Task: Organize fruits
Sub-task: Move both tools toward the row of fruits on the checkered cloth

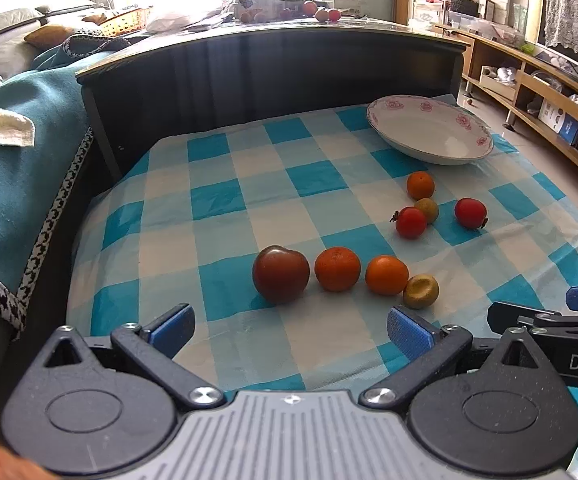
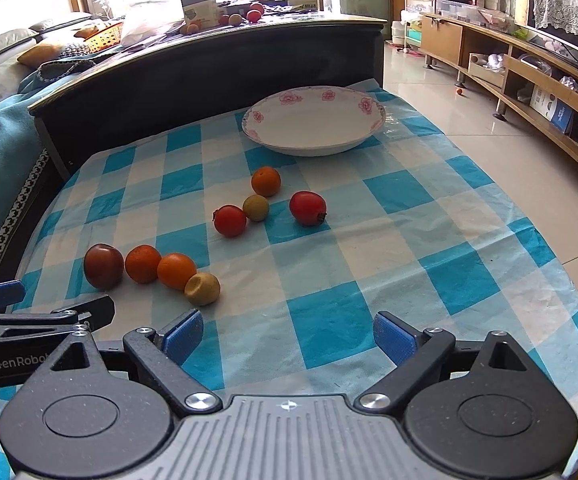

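Several small fruits lie on a blue-and-white checked cloth. A near row holds a dark red tomato (image 1: 280, 274) (image 2: 103, 266), two oranges (image 1: 337, 269) (image 1: 386, 275) and a tan fruit (image 1: 421, 291) (image 2: 202, 289). Farther back lie an orange (image 2: 265, 181), a small tan fruit (image 2: 255, 207) and two red fruits (image 2: 229, 220) (image 2: 307, 207). An empty white plate with pink flowers (image 1: 469, 158) (image 2: 273, 146) stands beyond them. My left gripper (image 1: 289, 330) is open and empty, just short of the near row. My right gripper (image 2: 289, 334) is open and empty, to the right of that row.
A dark cabinet wall (image 1: 273, 76) rises behind the cloth, with more fruit and boxes on top. A teal blanket (image 1: 17, 184) covers the sofa at left. A wooden TV bench (image 2: 529, 76) runs along the tiled floor at right.
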Demonstrator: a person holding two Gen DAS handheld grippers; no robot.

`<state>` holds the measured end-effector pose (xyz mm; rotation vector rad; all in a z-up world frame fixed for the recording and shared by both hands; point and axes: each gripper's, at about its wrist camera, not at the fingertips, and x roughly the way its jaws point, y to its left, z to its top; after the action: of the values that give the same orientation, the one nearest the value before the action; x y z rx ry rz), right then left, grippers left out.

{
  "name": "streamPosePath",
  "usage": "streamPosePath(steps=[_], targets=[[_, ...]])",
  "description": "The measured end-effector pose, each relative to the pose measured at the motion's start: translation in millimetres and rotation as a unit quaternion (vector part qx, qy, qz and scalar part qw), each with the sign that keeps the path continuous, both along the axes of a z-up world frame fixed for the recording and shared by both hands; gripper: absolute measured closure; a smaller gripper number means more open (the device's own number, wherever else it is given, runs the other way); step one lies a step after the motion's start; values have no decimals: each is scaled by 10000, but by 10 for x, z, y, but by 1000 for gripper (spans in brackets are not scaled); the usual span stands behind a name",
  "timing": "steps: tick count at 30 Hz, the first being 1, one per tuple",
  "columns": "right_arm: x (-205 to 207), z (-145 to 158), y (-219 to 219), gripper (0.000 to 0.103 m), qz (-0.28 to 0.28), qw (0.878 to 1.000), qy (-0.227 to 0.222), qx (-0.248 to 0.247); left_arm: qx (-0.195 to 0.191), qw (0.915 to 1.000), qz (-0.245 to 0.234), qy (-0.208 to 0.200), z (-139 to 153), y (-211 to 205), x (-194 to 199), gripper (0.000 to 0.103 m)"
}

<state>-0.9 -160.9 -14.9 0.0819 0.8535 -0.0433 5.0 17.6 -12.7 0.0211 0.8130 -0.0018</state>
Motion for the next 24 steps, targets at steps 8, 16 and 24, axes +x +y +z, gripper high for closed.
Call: streamPosePath(steps=[8, 16, 24], targets=[[189, -37, 110, 23, 429, 9990, 84, 53, -45, 10000, 11, -11, -56, 147, 93, 0], [418, -115, 200, 36, 1153, 9931, 217, 24, 279, 9991, -314, -85, -168, 179, 169, 0], [592, -217, 238, 52, 1716, 9844, 366, 100, 238, 9976, -640, -62, -256, 218, 286, 0]])
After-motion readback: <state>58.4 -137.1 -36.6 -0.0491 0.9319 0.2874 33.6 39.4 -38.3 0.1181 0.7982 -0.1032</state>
